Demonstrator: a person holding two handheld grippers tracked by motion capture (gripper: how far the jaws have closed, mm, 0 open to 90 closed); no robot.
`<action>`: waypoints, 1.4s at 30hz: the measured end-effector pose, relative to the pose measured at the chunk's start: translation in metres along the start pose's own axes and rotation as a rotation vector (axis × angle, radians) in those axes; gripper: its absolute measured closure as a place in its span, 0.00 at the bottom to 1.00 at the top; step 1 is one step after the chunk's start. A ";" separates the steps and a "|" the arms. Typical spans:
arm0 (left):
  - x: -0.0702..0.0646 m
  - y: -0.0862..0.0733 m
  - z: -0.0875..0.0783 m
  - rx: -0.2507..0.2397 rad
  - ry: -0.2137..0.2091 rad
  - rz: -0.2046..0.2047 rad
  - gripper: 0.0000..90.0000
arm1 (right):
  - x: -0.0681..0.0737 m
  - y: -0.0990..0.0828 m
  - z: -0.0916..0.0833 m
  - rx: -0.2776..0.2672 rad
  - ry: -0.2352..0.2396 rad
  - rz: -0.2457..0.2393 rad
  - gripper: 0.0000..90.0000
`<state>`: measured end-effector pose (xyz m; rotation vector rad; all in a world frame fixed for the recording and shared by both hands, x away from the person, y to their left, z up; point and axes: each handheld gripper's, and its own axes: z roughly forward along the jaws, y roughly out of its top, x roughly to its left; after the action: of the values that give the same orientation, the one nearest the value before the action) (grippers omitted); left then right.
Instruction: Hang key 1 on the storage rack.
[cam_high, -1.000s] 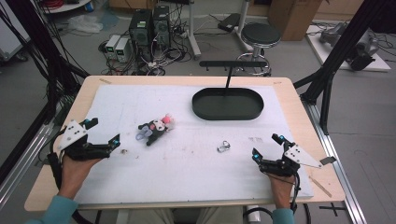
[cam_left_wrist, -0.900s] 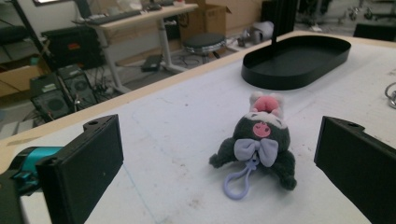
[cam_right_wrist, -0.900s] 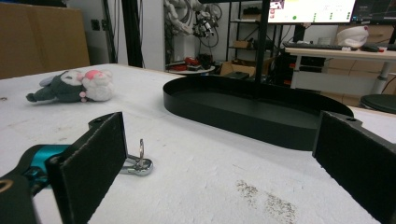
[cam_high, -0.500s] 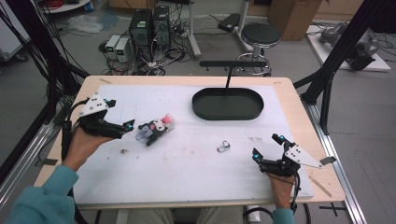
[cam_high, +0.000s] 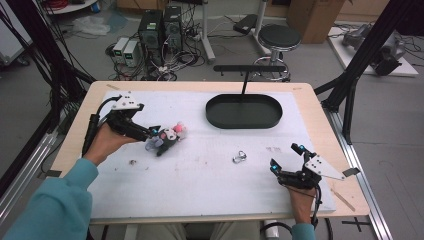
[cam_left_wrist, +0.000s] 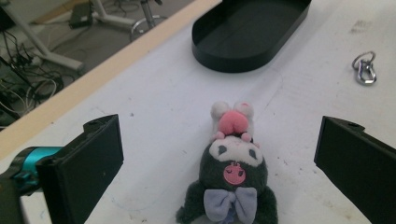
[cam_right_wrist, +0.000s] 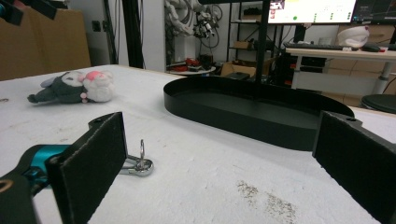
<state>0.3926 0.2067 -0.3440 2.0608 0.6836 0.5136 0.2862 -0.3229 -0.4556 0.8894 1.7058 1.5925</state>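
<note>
Small plush toy lies flat on its back on the white table cover, left of centre; dark grey body, white face patch with a round pink emblem below it, lavender bow at the neck, pink-and-white tuft at the crown. In the left gripper view the plush toy points its head toward the far table edge, bow nearest the camera; in the right gripper view it appears lying lengthwise, well apart from other objects.
</note>
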 end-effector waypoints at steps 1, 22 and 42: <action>0.000 0.000 0.004 0.009 -0.006 -0.006 0.02 | 0.000 0.000 0.000 0.001 0.000 0.001 0.03; 0.002 -0.013 0.056 0.194 -0.055 -0.015 0.02 | 0.000 0.000 0.000 0.003 0.001 0.000 0.03; -0.004 -0.024 0.084 0.357 -0.063 -0.025 0.02 | 0.000 0.000 0.000 0.006 0.001 0.003 0.03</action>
<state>0.4315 0.1637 -0.4091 2.3855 0.8078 0.3274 0.2861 -0.3230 -0.4555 0.8946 1.7121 1.5907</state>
